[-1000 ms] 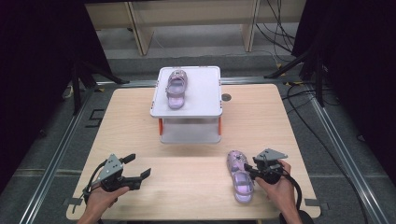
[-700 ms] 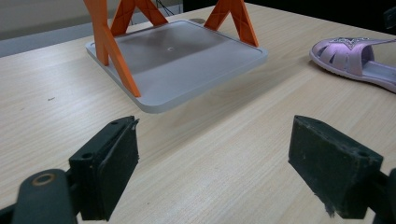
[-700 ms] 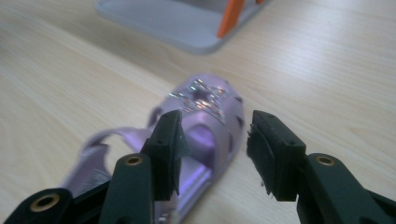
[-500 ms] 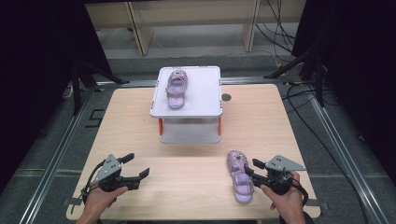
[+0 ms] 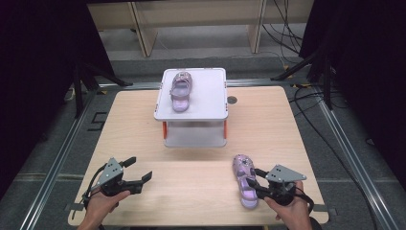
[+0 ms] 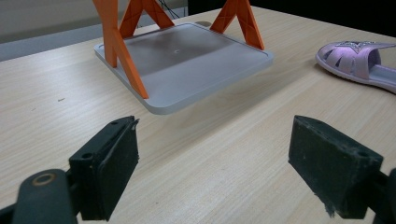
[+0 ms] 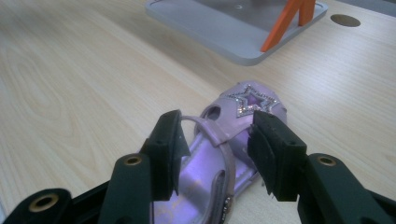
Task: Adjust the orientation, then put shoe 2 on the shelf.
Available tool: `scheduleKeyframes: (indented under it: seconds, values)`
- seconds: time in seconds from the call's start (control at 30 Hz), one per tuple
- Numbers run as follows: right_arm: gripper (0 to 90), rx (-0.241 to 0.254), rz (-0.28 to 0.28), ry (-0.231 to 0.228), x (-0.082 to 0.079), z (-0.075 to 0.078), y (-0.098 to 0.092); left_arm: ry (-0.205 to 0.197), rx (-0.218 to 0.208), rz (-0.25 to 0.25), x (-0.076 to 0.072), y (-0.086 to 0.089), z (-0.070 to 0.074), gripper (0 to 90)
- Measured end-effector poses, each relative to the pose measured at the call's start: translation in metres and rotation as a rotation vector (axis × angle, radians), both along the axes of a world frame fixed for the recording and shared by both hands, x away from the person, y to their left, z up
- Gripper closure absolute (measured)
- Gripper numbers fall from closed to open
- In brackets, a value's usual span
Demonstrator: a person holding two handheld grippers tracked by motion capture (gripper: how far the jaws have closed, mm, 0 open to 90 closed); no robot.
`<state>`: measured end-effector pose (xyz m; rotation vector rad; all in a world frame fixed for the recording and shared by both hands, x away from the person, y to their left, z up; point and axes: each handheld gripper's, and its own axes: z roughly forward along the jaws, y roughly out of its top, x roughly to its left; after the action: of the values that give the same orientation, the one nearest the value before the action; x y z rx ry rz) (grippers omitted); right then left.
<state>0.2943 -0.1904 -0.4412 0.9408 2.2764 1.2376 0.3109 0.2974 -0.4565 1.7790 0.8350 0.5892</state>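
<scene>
Right tongs straddle sandal, star glittering on toe.

The left gripper hovered low in the person's left hand, fingers spread wide. The right gripper, held in the right hand, had its fingers parted, pointing forward-left.

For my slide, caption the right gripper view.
Right gripper, jaws open, straddles a purple sandal on the wooden table.
</scene>
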Motion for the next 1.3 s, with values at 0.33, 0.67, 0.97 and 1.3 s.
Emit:
scheduleKeyframes:
  seconds: [0.33, 0.67, 0.97, 1.3]
  values:
    - [54.0, -0.083, 0.014, 0.005, 0.002, -0.006, 0.007, 0.006, 0.003, 0.000, 0.001, -0.001, -0.001, 15.3]
    - [57.6, -0.140, 0.021, 0.004, 0.008, -0.014, 0.012, 0.006, 0.005, -0.002, 0.001, -0.001, -0.001, 15.3]
    - [71.7, -0.148, 0.007, -0.014, 0.014, -0.017, 0.012, -0.003, -0.004, -0.014, 0.003, -0.002, -0.001, 15.3]
    - [79.8, -0.071, -0.024, -0.026, 0.015, -0.011, 0.009, -0.002, 0.025, -0.016, 0.001, -0.001, 0.000, 15.3]
